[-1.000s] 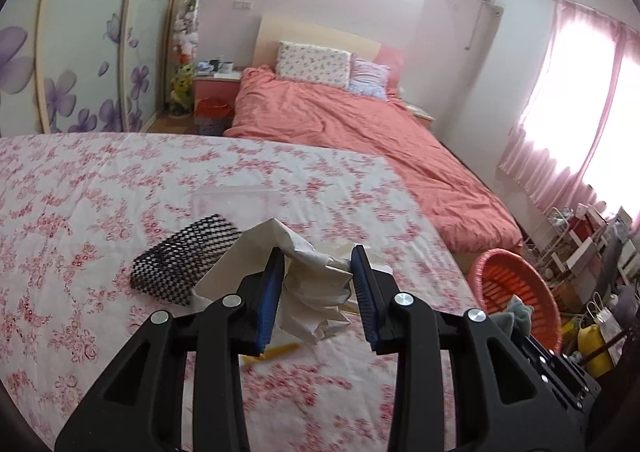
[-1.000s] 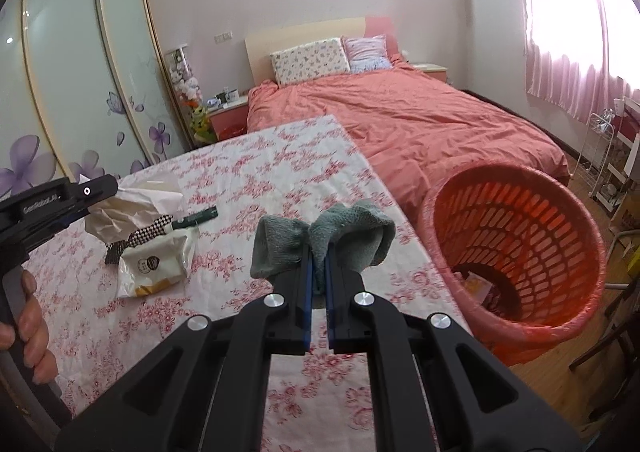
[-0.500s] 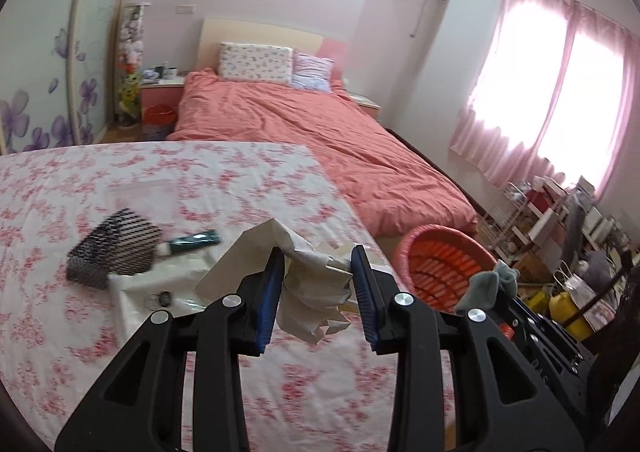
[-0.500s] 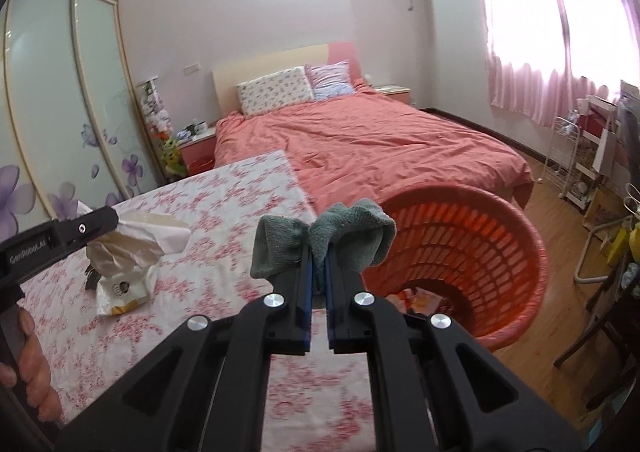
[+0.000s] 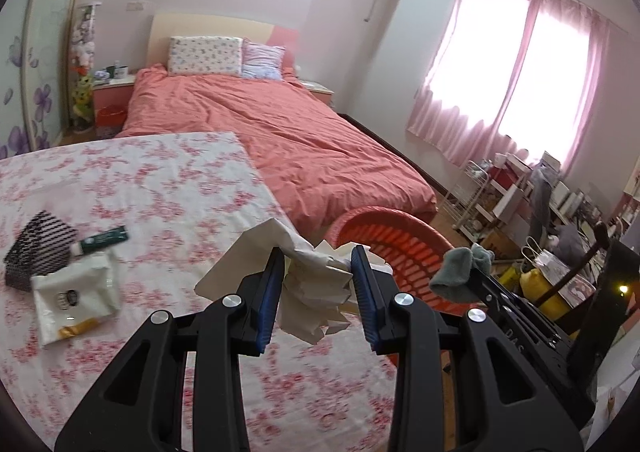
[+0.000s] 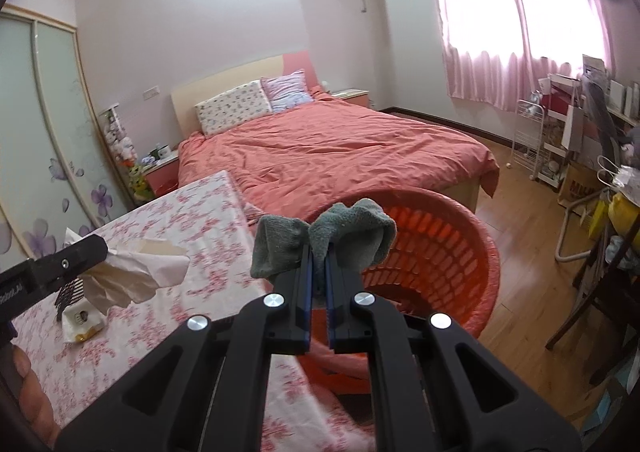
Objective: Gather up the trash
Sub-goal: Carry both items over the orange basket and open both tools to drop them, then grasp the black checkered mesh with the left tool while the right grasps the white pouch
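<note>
My left claw (image 5: 316, 284) grips the crumpled paper (image 5: 316, 292) and my right claw (image 6: 318, 276) pinches the grey sock (image 6: 320, 240), both lifted clear of the surface (image 5: 168, 180). I carry them near the red basket (image 6: 472, 260), I think for dropping inside.

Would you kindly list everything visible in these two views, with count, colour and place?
crumpled paper: 1, cream, in left gripper
sock: 1, grey-green, in right gripper
basket: 1, orange, on floor beside table
table: 1, pink floral cloth, foreground
mesh pouch: 1, black, on table
tube: 1, green, beside pouch
wrapper: 1, white, on table
bed: 1, coral cover, beyond table
pillows: 2, floral and striped, at headboard
curtains: pink, at window
left gripper: black, blue pads
right gripper: black, blue pads
</note>
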A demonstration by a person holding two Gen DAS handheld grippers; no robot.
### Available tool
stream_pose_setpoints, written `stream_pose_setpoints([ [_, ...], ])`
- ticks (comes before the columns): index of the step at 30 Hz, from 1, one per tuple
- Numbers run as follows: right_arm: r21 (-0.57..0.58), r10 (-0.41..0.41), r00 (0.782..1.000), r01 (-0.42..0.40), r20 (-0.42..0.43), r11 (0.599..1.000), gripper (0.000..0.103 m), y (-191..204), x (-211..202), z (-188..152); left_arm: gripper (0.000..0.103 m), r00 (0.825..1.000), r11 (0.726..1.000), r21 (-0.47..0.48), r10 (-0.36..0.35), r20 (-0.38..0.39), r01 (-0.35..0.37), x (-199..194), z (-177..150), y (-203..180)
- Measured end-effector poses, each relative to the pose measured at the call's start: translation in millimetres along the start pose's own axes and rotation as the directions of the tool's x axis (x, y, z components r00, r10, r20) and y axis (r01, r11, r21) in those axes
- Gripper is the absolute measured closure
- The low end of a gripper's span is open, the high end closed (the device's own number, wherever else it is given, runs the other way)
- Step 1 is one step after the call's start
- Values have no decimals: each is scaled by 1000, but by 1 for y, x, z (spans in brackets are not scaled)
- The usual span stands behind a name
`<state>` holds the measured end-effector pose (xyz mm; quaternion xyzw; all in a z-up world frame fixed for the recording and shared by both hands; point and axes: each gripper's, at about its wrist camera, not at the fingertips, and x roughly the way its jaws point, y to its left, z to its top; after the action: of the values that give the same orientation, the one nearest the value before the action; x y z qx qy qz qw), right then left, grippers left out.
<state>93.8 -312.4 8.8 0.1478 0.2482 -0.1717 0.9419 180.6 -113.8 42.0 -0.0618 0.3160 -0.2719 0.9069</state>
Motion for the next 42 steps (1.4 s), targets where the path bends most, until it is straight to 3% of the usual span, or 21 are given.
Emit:
stream_pose_setpoints([
  [17,100,-46,999,47,-3,994,96,-57,45,12,68,989,992,45,-111,-96,116,73,-6,-60],
  [23,141,-39,998,44,-40,989,84,-74,68,16,59,977,991,43,-121,-174,130,101,-12,-69],
  [29,135,-57,997,62,-43,989,66,-77,70,13,47,973,993,40,-105,-207,115,109,-17,-65],
  [42,61,-59,997,62,-49,996,59,-45,51,8,42,985,1000,26,20,-169,-16,66,-17,-13],
])
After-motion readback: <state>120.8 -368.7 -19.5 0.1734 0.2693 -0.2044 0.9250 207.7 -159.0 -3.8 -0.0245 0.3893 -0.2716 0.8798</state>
